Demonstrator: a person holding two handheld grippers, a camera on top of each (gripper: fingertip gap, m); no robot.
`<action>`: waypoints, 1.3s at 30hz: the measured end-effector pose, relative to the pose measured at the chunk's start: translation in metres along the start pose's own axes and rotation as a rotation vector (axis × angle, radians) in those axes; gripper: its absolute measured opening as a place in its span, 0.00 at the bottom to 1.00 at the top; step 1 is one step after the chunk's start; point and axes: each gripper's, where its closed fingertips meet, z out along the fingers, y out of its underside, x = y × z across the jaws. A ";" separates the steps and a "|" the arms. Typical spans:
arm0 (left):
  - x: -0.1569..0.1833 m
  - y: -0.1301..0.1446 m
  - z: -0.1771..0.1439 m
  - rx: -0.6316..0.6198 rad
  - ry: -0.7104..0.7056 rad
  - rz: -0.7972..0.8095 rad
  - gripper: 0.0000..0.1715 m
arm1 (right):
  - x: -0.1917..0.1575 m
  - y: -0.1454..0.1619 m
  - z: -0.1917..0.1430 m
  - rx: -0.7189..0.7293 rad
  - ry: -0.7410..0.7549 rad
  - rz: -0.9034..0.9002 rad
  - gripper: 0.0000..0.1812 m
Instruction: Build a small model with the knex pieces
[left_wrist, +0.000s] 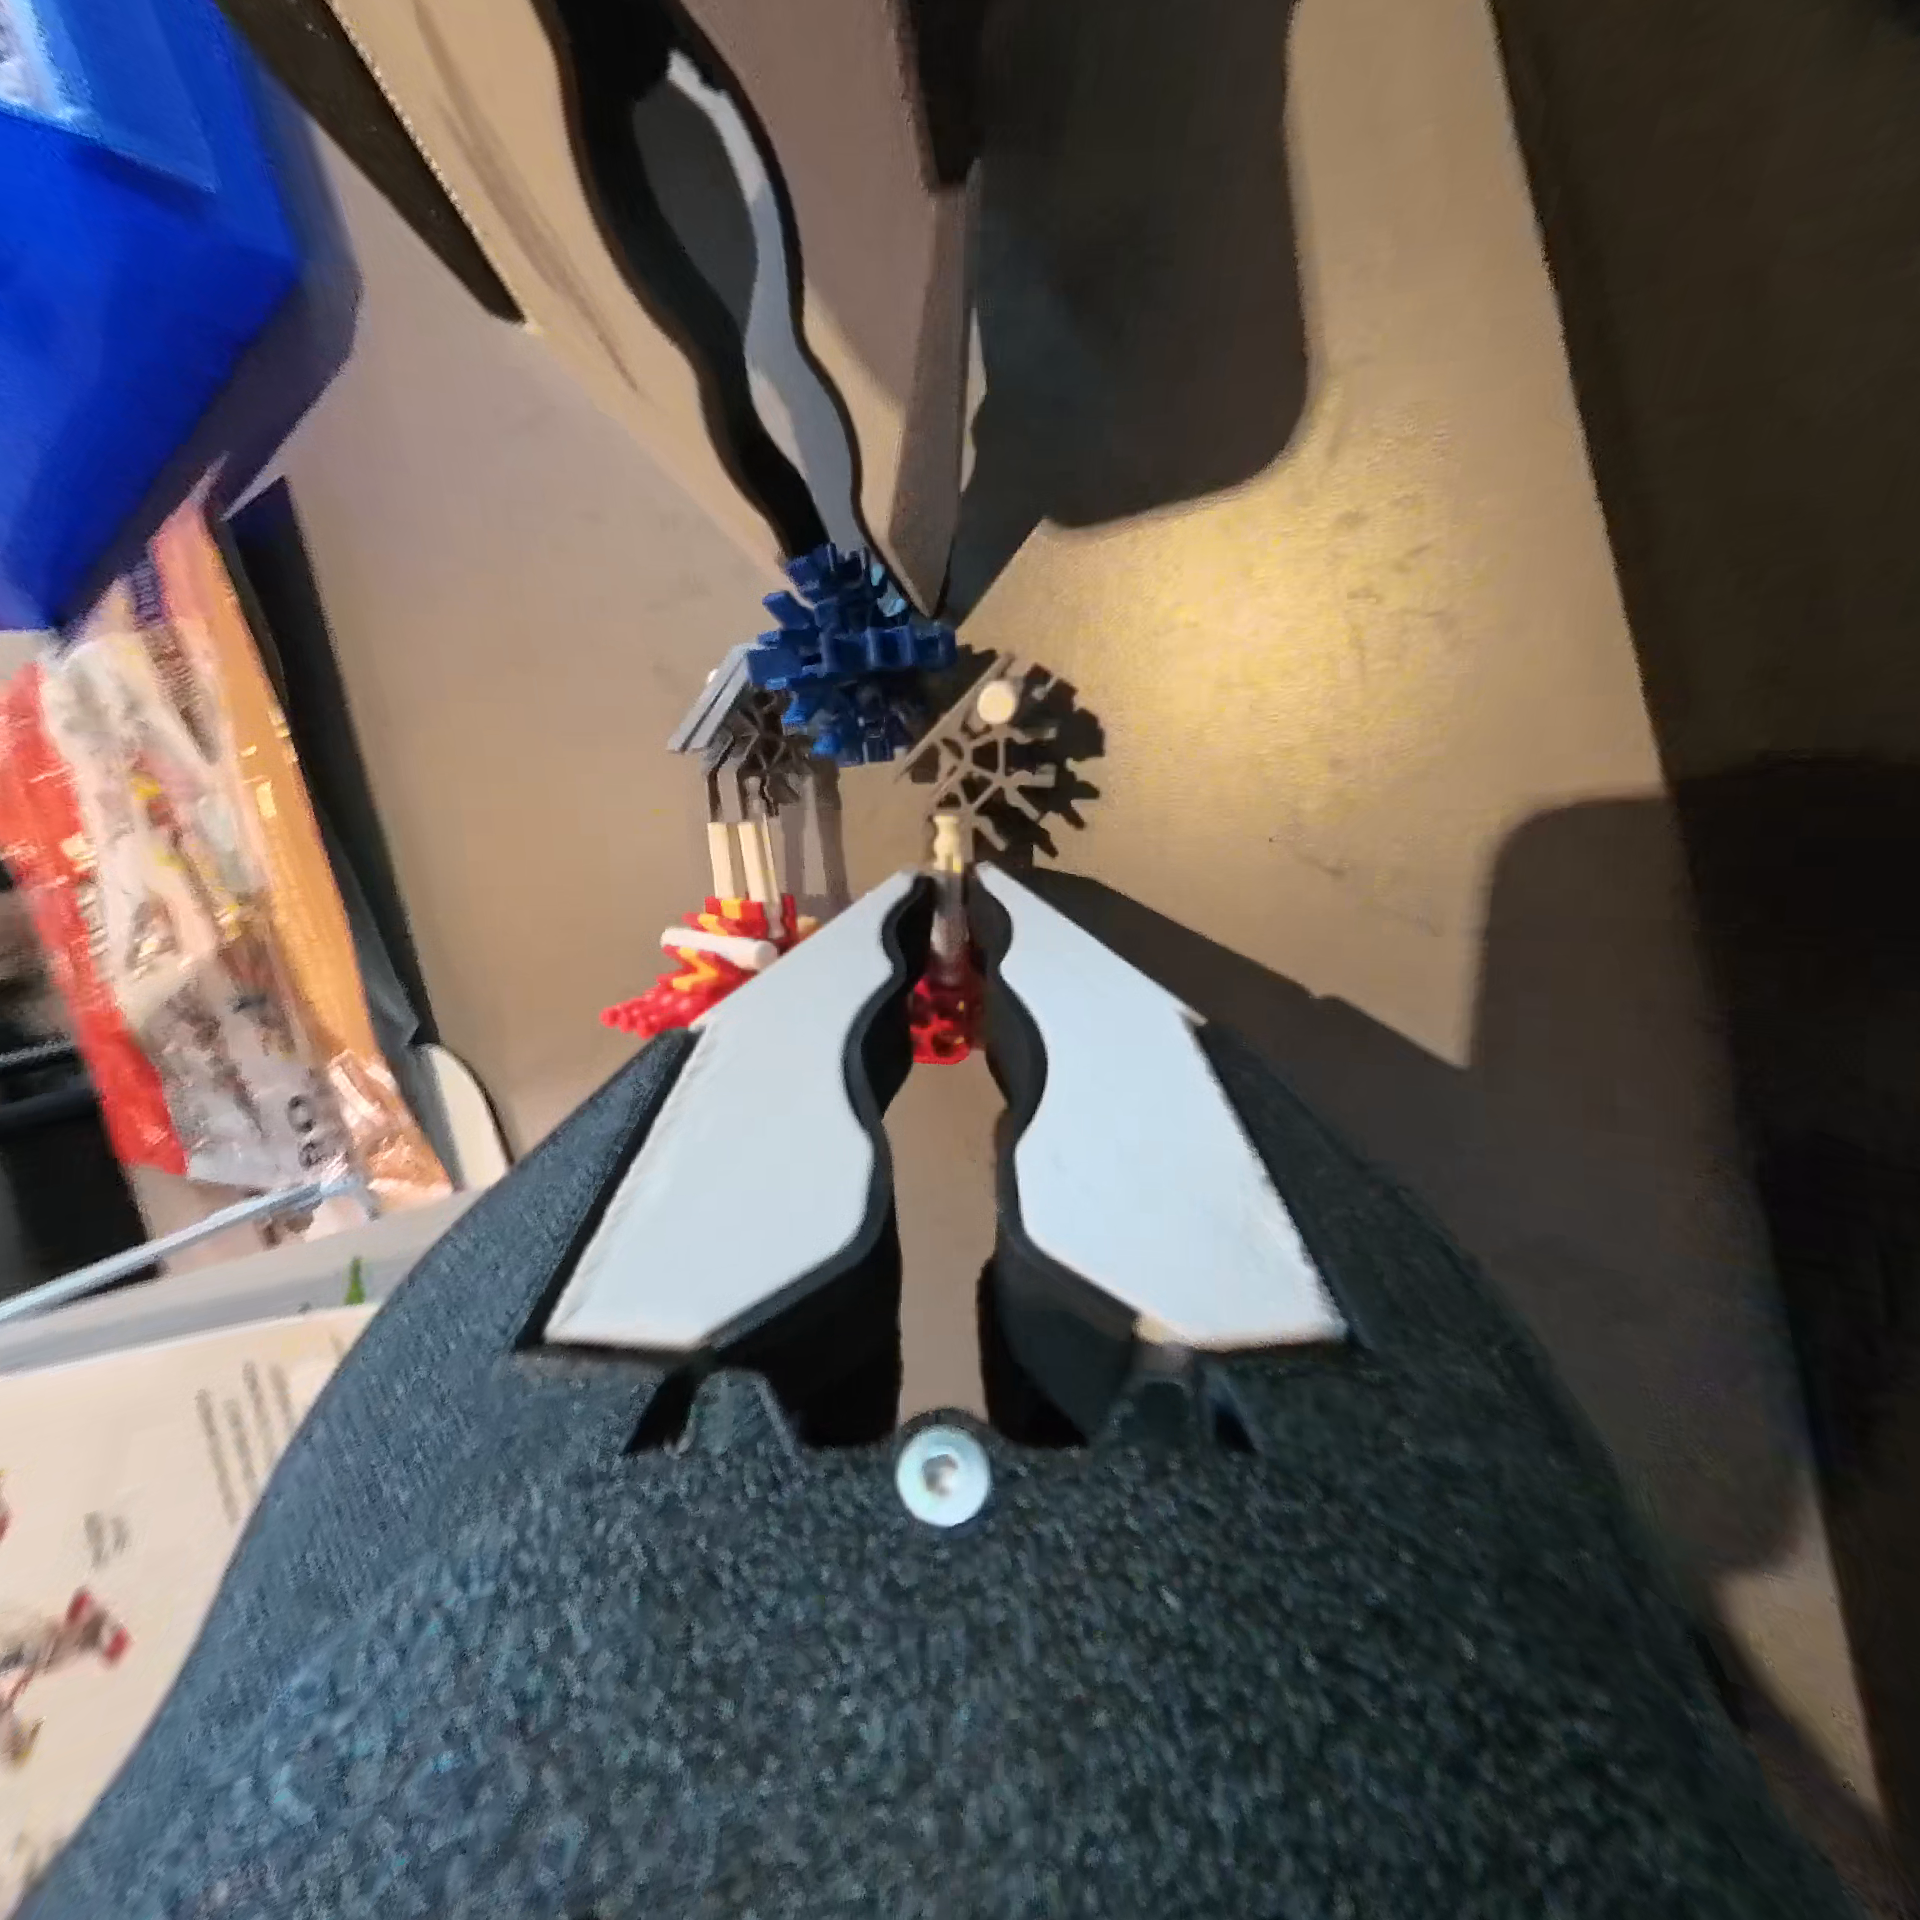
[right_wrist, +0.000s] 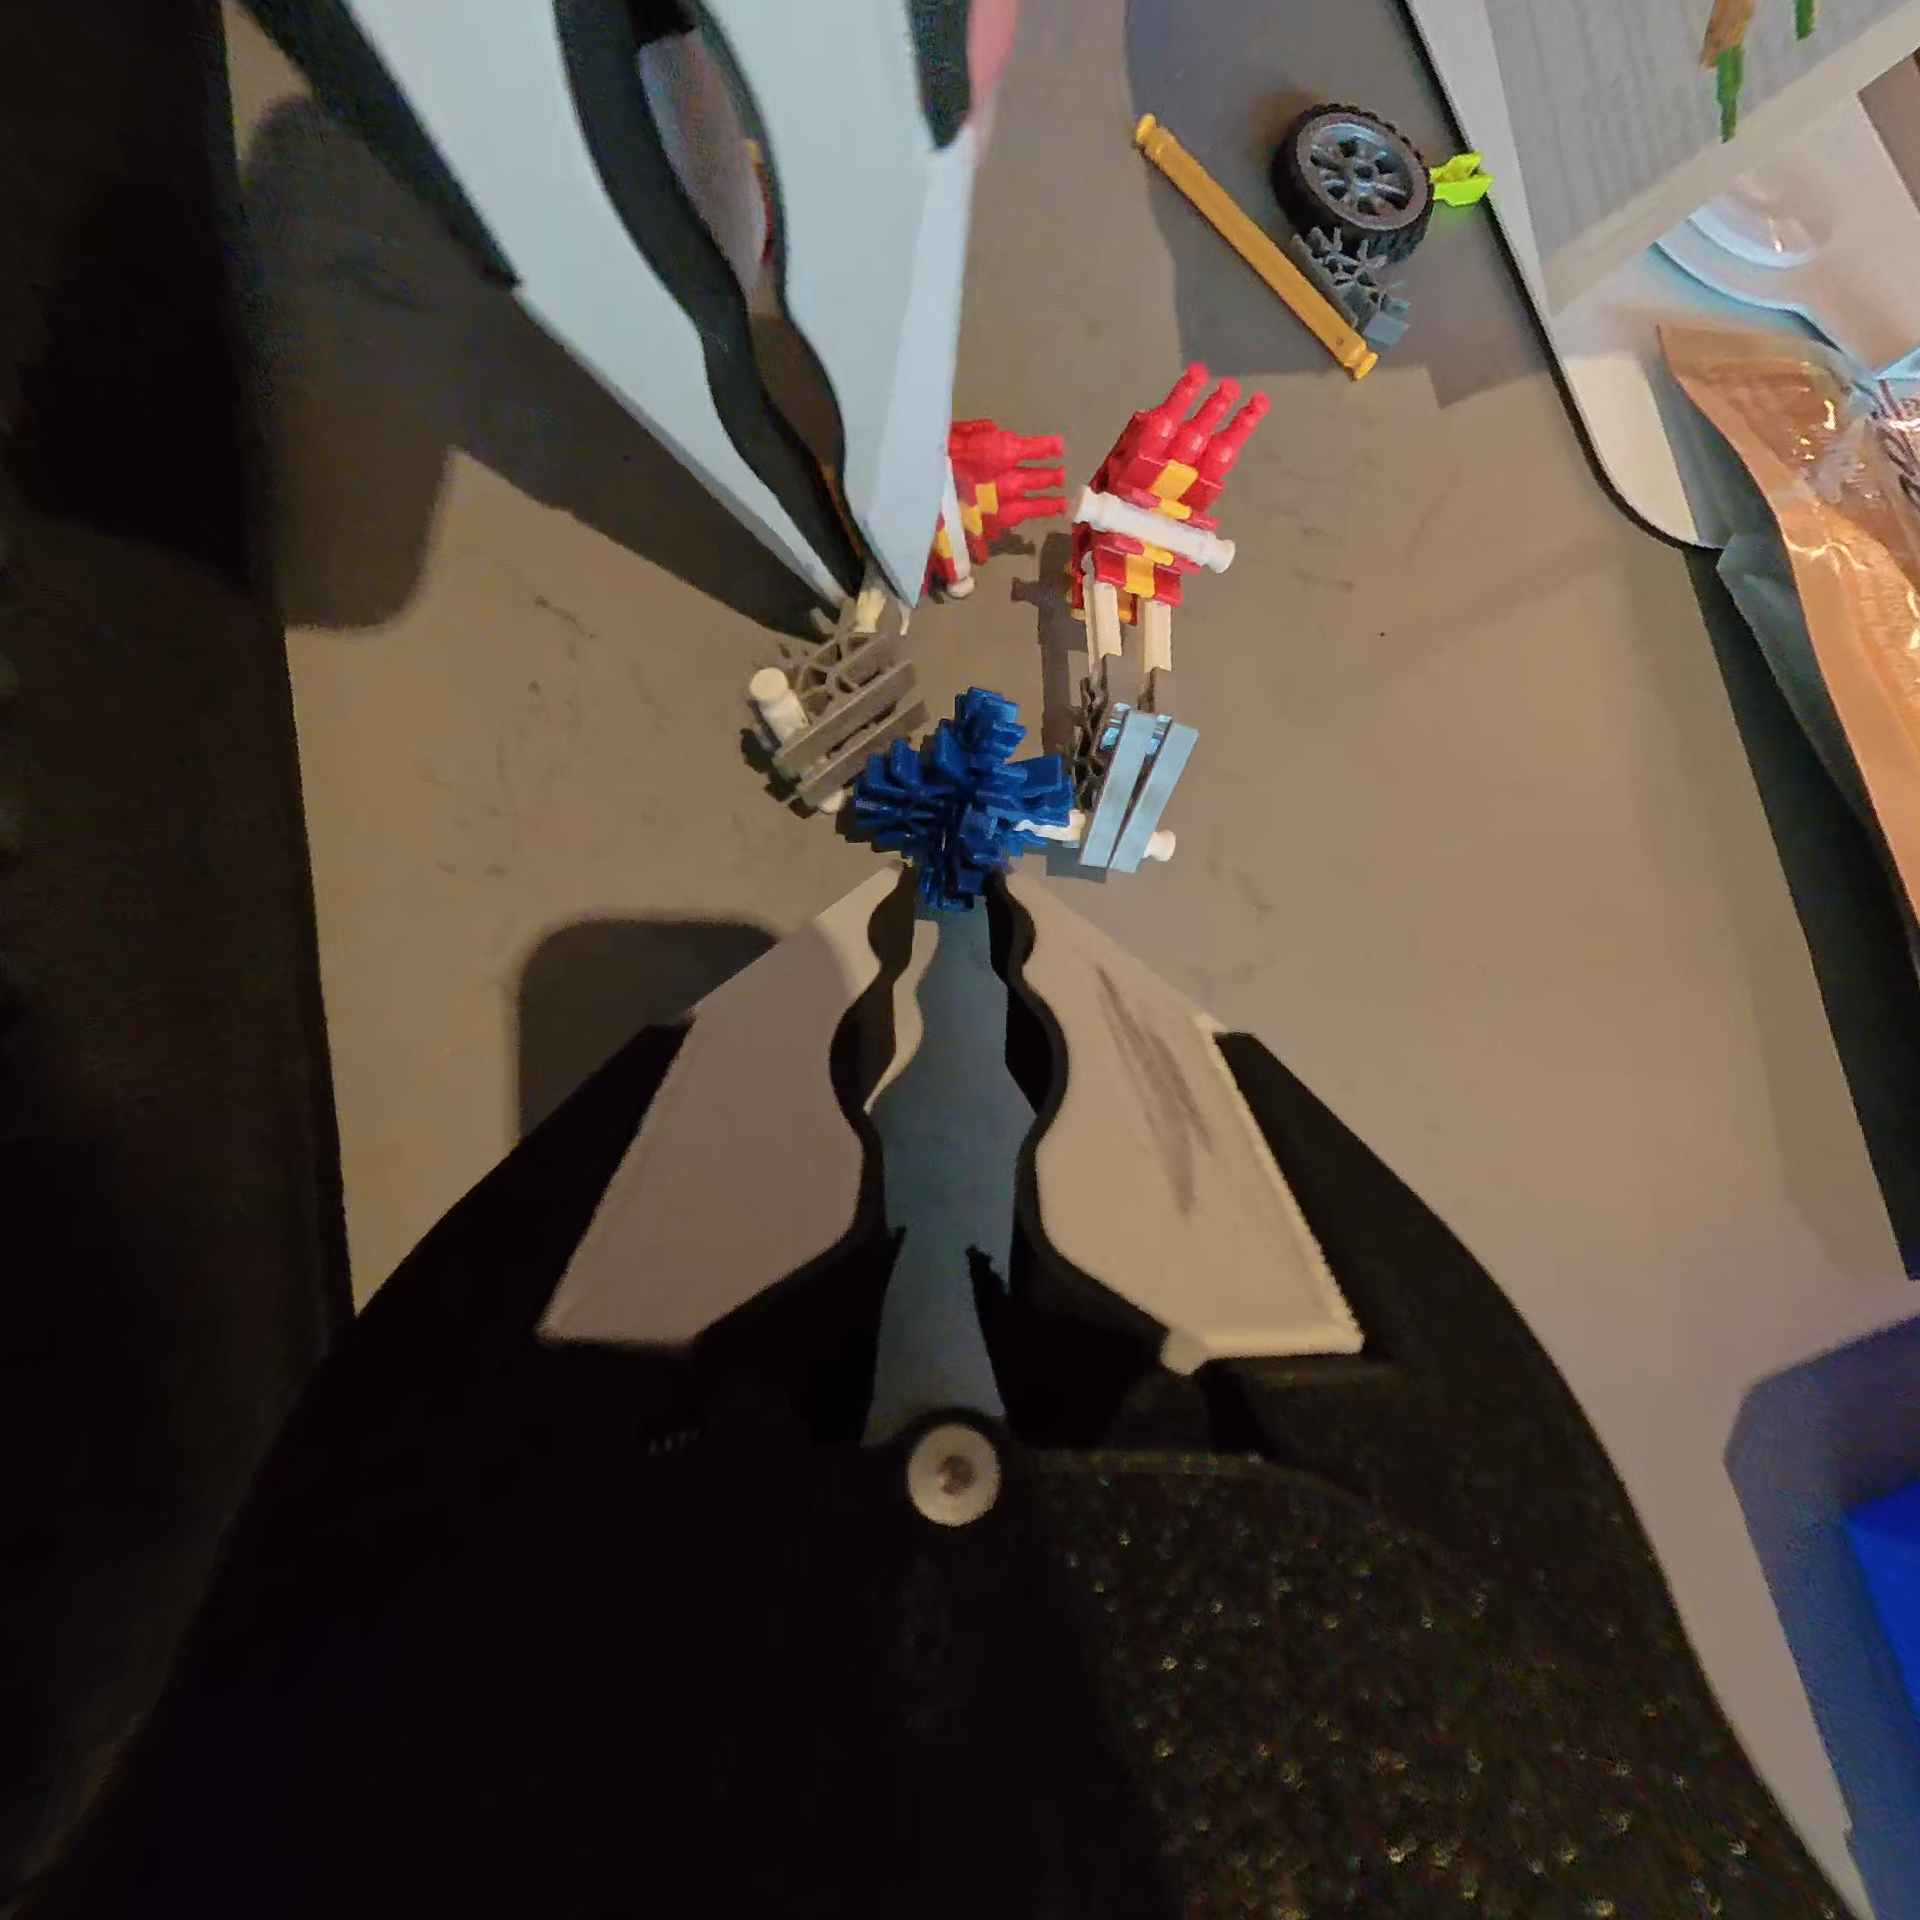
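Tan tabletop (left_wrist: 1299, 644) is lying under the left gripper (left_wrist: 948, 883), whose fingertips are pinching a white rod (left_wrist: 948, 842) of the toy construction model (left_wrist: 862, 727); a blue box (left_wrist: 114, 260) and packets are sitting left. In the right wrist view, grey tabletop (right_wrist: 1455, 831) is spreading beneath the right gripper (right_wrist: 951, 894), which is clamping the blue connector cluster (right_wrist: 961, 795); a wheel (right_wrist: 1356, 177) and yellow rod (right_wrist: 1252, 244) are lying beyond.

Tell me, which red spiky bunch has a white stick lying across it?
The red bunch standing free, away from the left hand-held gripper. The other red bunch beside that gripper's tips has none.
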 end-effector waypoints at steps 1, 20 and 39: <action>-0.001 0.001 0.001 -0.011 -0.063 0.000 0.03 | 0.000 0.000 0.000 0.000 -0.001 0.003 0.07; 0.014 0.000 0.003 -0.032 0.161 -0.031 0.04 | -0.002 -0.003 -0.005 0.043 -0.019 0.039 0.07; 0.023 0.000 -0.014 -0.049 -0.253 0.090 0.16 | -0.002 -0.003 -0.004 0.035 -0.015 0.046 0.07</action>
